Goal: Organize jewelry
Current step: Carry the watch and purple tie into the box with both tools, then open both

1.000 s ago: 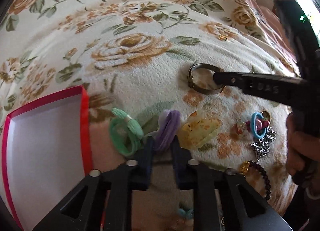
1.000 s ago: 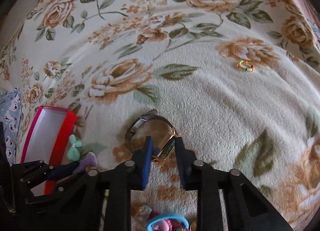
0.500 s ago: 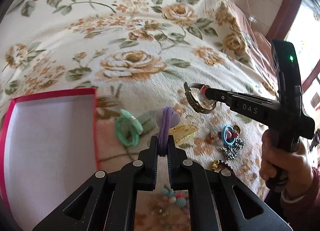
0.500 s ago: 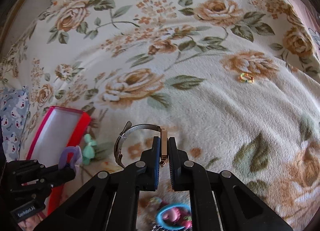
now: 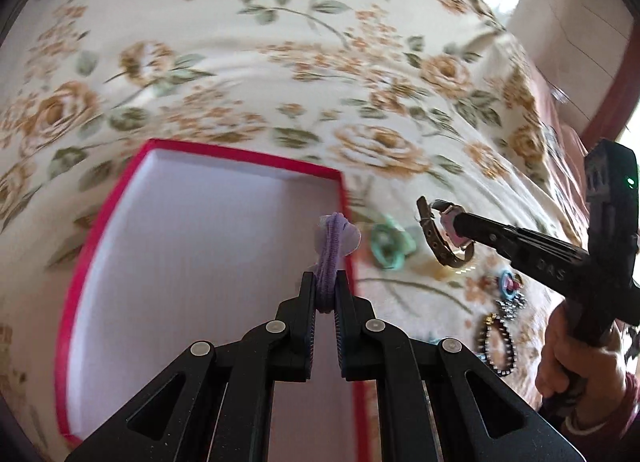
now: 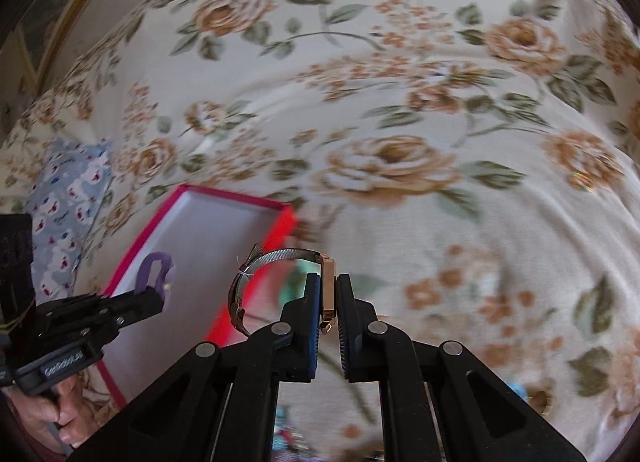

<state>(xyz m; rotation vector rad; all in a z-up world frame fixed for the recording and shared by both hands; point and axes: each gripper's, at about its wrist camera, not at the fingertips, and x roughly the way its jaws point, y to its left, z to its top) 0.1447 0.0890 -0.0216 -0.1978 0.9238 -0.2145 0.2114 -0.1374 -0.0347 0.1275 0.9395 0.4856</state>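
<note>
Purple elastic hair tie (image 5: 334,246) is what we have clamped between the left gripper (image 5: 325,282) pads, the jaws nearly shut on its band. A second ago those jaws stood open around it on the cream floral blanket (image 5: 280,62); now we have lifted it, and it hangs over the right edge of the red-rimmed white box (image 5: 200,262), which a second ago lay off to the left of the jaws.

Our right gripper (image 6: 329,298) is pinched on the rose-gold case of the wristwatch with a grey mesh strap (image 6: 280,258), the strap looping out to the left of the jaws. A second ago the watch lay flat on the blanket with the jaws open around it; now it is raised clear, with the box just beyond and to the left of the jaws.

Out to the right of the left jaws, a mint green hair tie (image 5: 388,246) lies on the blanket just beside the box. Farther right sit a blue ring ornament (image 5: 507,284), a sparkly silver piece (image 5: 510,306) and a dark beaded bracelet (image 5: 498,346), near the person's hand (image 5: 580,362) on the right gripper's handle.
</note>
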